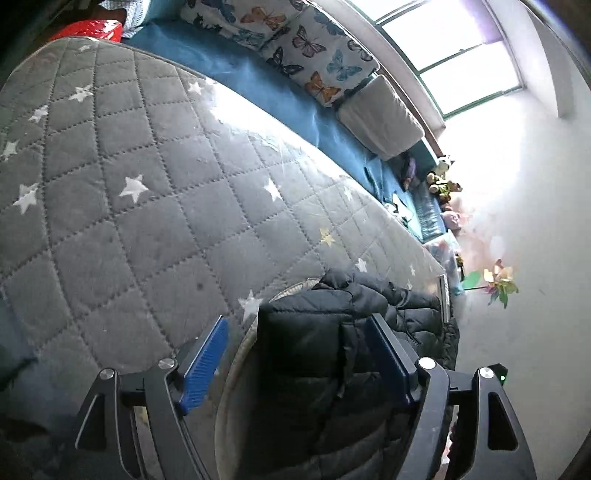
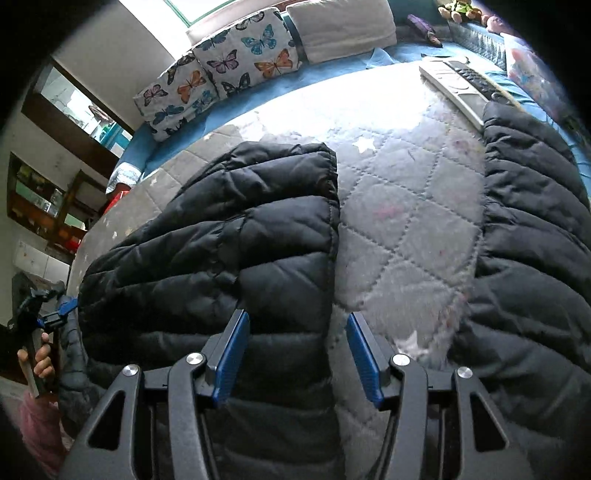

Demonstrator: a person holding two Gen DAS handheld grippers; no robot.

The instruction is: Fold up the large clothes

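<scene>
A black puffer jacket [image 2: 207,236] lies on the grey quilted star bedspread [image 2: 402,206]. One part lies folded at the left of the right wrist view, another part [image 2: 532,221] lies at the right. My right gripper [image 2: 297,328] is open, its jaws over the folded part's right edge. In the left wrist view the jacket [image 1: 314,354] lies bunched between the fingers of my open left gripper [image 1: 301,336]. The left gripper also shows at the far left of the right wrist view [image 2: 55,314], held by a hand.
Butterfly pillows [image 2: 218,74] and a white cushion [image 2: 343,26] lie along the back on a blue sheet [image 1: 258,81]. A remote control [image 2: 461,81] lies on the bedspread at the far right. Soft toys [image 1: 443,181] sit by the window. Shelves [image 2: 40,199] stand at the left.
</scene>
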